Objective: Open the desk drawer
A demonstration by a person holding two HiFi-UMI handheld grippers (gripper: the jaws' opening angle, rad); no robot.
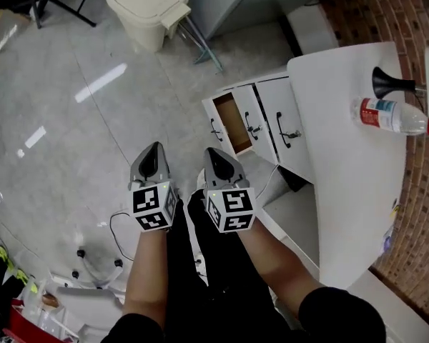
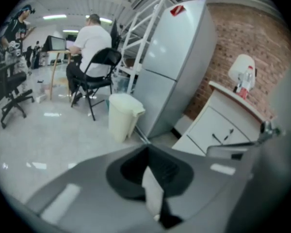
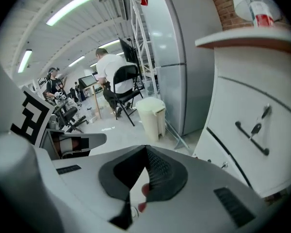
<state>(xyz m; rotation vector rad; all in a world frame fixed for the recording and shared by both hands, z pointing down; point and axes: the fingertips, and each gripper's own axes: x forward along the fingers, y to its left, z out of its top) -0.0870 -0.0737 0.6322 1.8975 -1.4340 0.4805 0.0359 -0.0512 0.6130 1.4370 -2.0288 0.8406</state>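
Head view evidence suggests the job is done: the desk drawer is seen pulled out of the white desk, so the left gripper and right gripper are held clenched, empty, well apart from it.

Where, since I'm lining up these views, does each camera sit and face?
Head view: on the person's head, steeply down at floor, desk, open drawer; forearms, left tongs, right tongs show.
Left gripper view: on left tongs, along shut jaws toward bin, fridge.
Right gripper view: on right tongs, along shut jaws toward desk drawers; left tongs' cube shows.
Shared: bin, in all three.
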